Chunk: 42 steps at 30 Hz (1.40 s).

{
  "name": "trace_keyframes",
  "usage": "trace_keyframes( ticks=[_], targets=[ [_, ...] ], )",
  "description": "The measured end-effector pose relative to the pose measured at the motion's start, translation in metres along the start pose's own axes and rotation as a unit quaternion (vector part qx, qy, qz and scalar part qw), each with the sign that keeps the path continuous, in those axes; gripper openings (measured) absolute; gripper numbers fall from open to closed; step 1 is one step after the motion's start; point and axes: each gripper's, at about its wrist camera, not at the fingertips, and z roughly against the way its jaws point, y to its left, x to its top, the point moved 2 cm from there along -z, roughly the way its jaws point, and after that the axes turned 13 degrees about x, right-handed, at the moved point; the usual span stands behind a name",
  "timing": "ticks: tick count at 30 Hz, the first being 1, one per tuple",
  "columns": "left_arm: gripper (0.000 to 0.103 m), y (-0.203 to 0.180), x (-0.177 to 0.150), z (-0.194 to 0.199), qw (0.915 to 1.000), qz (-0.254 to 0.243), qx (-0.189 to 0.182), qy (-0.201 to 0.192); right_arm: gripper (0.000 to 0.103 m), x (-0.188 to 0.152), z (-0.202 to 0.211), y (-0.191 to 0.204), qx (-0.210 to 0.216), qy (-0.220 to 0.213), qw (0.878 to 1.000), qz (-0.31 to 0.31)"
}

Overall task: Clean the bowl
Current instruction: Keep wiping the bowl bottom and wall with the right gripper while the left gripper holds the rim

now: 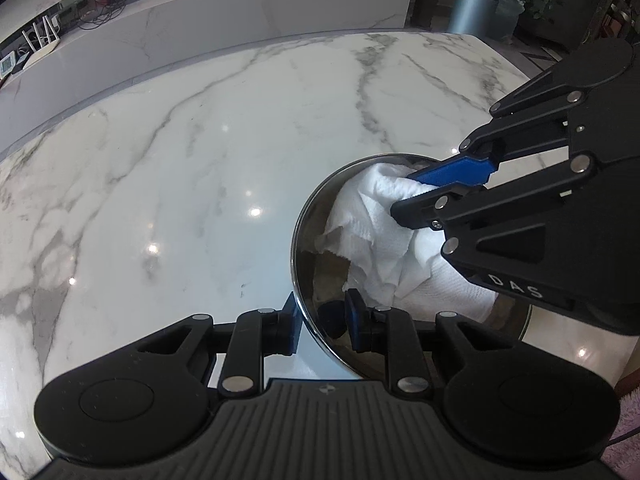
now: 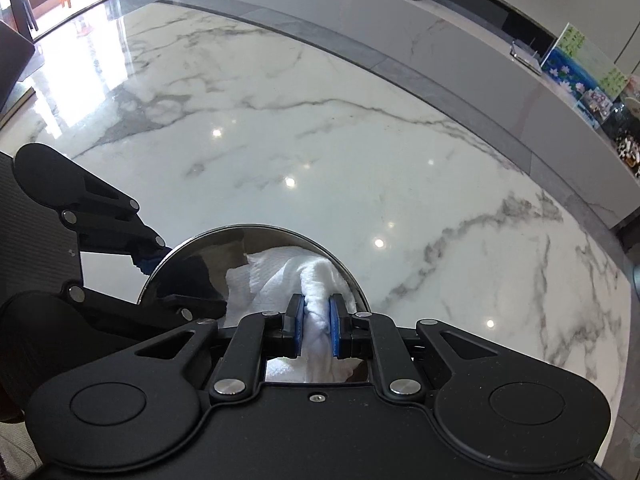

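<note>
Left wrist view: at the bottom middle, the left gripper (image 1: 322,324) pinches the shiny bowl (image 1: 308,216) rim, one finger inside, one outside. Further up on the right, the right gripper (image 1: 412,190) squeezes the white towel (image 1: 372,224) inside the bowl. Behind lies the marble table (image 1: 180,160).

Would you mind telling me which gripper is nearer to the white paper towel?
Right. The right gripper is clamped on the paper towel inside the bowl; the left gripper straddles the bowl's rim, beside the towel.
</note>
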Motion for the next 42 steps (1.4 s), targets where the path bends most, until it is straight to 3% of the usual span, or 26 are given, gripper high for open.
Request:
trace_keyframes(
  ticks=[13,23,28,34,42],
  targets=[
    [0.021,0.000,0.002,-0.002,1.0000,0.010,0.000,0.001,0.011,-0.015,-0.009,-0.002,0.029,0.031,0.999,-0.027],
    [0.021,0.001,0.004,-0.003,0.9998,0.022,-0.002,0.005,0.012,-0.027,-0.006,-0.001,0.092,0.045,0.993,-0.063],
    [0.021,0.003,0.004,-0.003,0.9993,0.034,-0.003,0.012,0.012,-0.028,-0.007,0.000,0.094,0.043,0.992,-0.068],
    [0.022,0.012,-0.002,-0.002,0.9951,0.087,-0.031,0.037,0.012,-0.028,-0.007,0.003,0.088,0.044,0.993,-0.061],
    [0.023,0.013,-0.009,-0.004,0.9933,0.095,-0.037,0.056,0.012,-0.029,-0.007,0.005,0.080,0.042,0.995,-0.051]
  ],
)
